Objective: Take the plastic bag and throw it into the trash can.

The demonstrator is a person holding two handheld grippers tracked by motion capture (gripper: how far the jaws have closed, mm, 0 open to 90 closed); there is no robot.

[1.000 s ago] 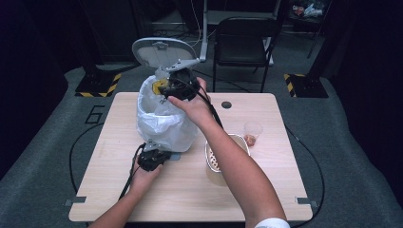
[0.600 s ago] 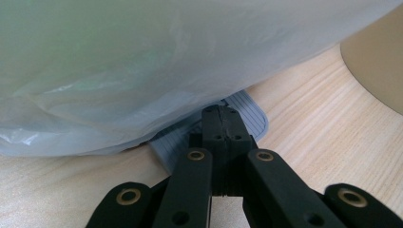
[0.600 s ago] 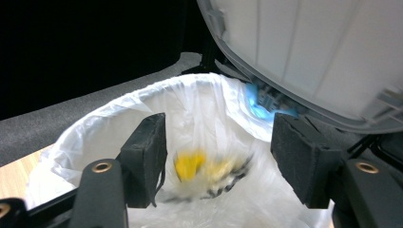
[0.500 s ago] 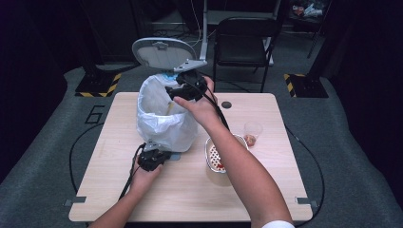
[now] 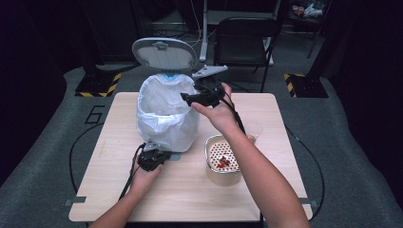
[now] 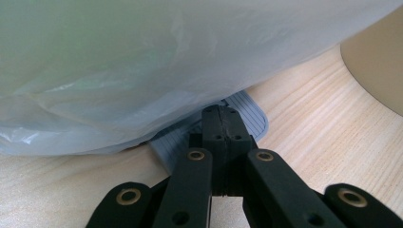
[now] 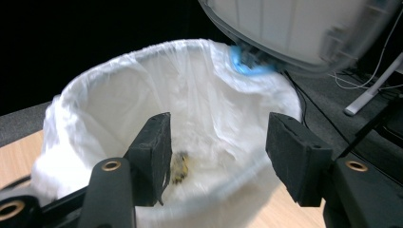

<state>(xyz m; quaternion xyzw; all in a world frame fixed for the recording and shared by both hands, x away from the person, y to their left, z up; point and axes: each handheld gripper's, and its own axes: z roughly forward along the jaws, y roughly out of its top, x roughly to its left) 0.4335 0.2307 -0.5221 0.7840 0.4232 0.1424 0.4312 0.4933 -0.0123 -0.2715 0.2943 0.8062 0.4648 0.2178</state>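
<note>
Left tongs (image 6: 221, 124) shut, pressing the bin's pedal (image 6: 247, 111) on the bench (image 5: 190, 199) so the lid (image 5: 164, 52) stays up. Right tongs (image 7: 216, 145) empty, jaws just been closing partway, above the bin (image 5: 166, 114); yellow scrap (image 7: 179, 167) lies inside, below them.

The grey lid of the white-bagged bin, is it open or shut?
Open: the grey lid stands upright behind the white-bagged bin, whose inside is visible.
</note>
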